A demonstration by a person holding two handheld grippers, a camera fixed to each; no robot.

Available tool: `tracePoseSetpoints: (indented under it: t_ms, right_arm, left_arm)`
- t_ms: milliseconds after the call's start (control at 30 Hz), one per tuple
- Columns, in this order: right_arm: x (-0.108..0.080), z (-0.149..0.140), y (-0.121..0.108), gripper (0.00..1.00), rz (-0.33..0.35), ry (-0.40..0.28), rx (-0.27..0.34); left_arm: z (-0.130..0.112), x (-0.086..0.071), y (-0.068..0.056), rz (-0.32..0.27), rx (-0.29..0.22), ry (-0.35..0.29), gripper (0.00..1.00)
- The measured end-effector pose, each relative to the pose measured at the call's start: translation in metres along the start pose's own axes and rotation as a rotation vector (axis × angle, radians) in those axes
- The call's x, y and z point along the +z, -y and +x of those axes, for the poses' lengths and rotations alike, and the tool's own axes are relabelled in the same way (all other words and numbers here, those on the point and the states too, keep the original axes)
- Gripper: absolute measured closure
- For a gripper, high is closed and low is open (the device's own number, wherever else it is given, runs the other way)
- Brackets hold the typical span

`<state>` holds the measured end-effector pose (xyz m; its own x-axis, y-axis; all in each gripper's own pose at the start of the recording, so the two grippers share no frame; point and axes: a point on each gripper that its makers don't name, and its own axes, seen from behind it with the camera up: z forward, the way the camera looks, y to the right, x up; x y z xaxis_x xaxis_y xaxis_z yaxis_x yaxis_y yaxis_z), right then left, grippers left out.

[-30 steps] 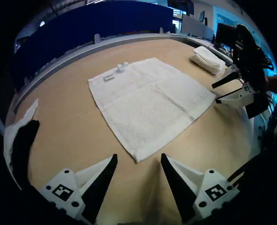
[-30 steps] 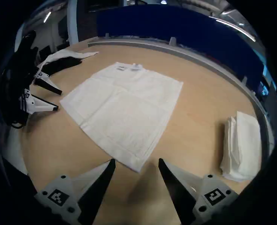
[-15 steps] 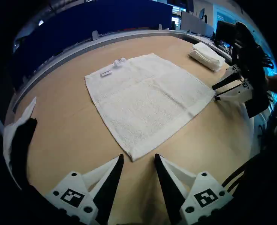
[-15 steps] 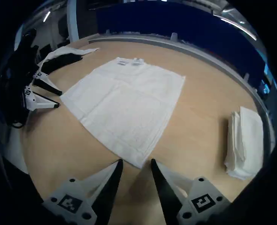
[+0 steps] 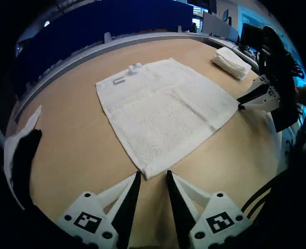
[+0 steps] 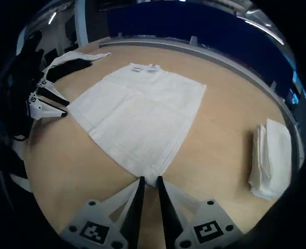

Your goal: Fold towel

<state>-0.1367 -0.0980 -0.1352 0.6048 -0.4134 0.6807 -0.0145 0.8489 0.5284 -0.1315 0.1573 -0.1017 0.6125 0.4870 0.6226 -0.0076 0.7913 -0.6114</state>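
The towel (image 5: 165, 112) is spread flat on the table (image 5: 78, 137). The left gripper (image 5: 153, 176) sits at one towel corner, fingers slightly apart, not pinching. The right gripper (image 6: 149, 180) has its fingers almost together around the neighbouring corner, can't tell if they're really gripping it.

— Where is the left gripper (image 5: 153, 176)?

— Low over the wooden table (image 5: 70, 137). Its fingers stand a narrow gap apart, and the near corner of the towel (image 5: 163, 112) lies right at that gap.

— And the towel itself?

— White, spread flat, with two small tags (image 5: 128, 74) at its far edge (too small to read).

— What else?

— The right gripper (image 5: 241, 102) sits at the towel's right corner, tips drawn close. A stack of folded towels (image 5: 231, 62) lies farther back, a black-and-white cloth (image 5: 20, 153) at the left edge, and a blue partition (image 5: 111, 20) behind.
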Motion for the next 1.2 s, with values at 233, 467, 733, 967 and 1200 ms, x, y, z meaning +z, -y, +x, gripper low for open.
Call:
tracePoseSetpoints:
  t_ms: [233,467,733,967,1200]
  right_arm:
    - [0.001,0.0,0.002,0.84,-0.008,0.001,-0.007]
    - [0.0,0.003,-0.001,0.88,-0.03,-0.004,0.004]
    - [-0.003,0.004,-0.005,0.89,-0.041,-0.011,0.012]
    - [-0.005,0.01,-0.007,0.89,-0.044,-0.022,0.02]
    - [-0.012,0.023,-0.007,0.89,-0.046,-0.046,0.021]
  left_arm:
    - [0.0,0.001,0.001,0.004,0.007,0.005,0.72]
    - [0.0,-0.001,0.001,0.02,0.011,0.016,0.9]
    - [-0.001,-0.004,0.001,0.015,-0.019,0.015,0.93]
    - [0.005,-0.008,0.0,0.007,-0.042,-0.005,0.94]
    - [0.014,-0.016,-0.001,0.012,-0.06,-0.028,0.94]
